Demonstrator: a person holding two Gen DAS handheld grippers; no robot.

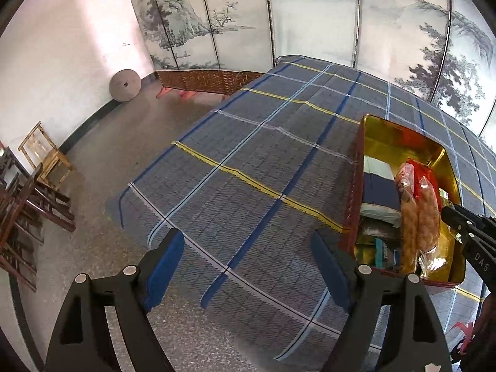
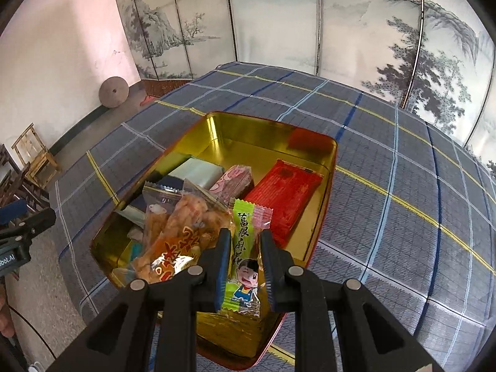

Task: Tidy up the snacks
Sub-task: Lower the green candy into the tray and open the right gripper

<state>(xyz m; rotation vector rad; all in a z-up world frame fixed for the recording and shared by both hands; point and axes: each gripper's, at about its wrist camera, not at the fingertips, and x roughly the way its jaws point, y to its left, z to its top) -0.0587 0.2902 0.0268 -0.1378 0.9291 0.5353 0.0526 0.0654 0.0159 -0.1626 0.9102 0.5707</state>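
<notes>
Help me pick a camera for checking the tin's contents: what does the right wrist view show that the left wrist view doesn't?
Only the right wrist view shows the green cartoon-printed snack packet pinched in the right gripper, plus the flat red packet's whole face inside the tin.

Only the left wrist view shows the left gripper open and empty over the plaid tablecloth.

Both show the gold-lined rectangular tin and the clear bag of fried twists.
</notes>
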